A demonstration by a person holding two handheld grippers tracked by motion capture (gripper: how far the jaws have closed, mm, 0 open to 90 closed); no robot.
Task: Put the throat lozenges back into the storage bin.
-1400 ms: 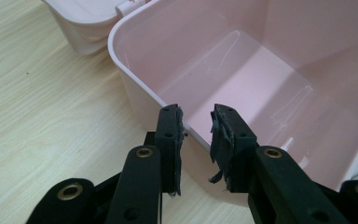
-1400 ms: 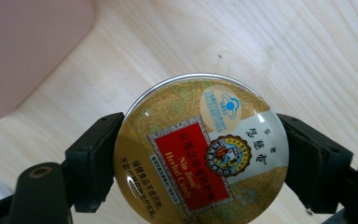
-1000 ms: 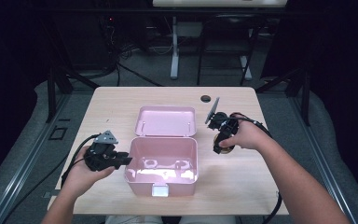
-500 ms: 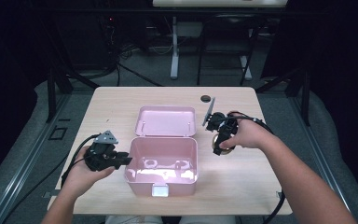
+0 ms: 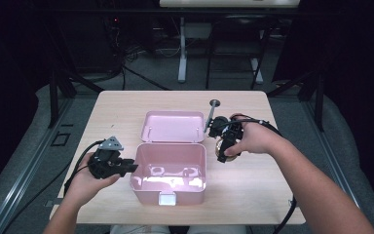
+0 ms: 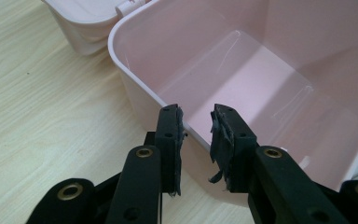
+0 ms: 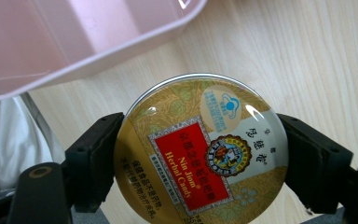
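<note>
Gold candy tin [image 7: 200, 149] pinched edgewise by right gripper [image 7: 200, 154]; may slip. Left gripper [image 6: 196, 140] straddles pink box [image 5: 168, 187] wall, unclamped, so box could shift.

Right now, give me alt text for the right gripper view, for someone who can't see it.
A round gold candy tin with a red label is clamped between the right gripper's two black jaws, above a pale wooden table. A pink box's rim crosses the upper left corner.
</note>
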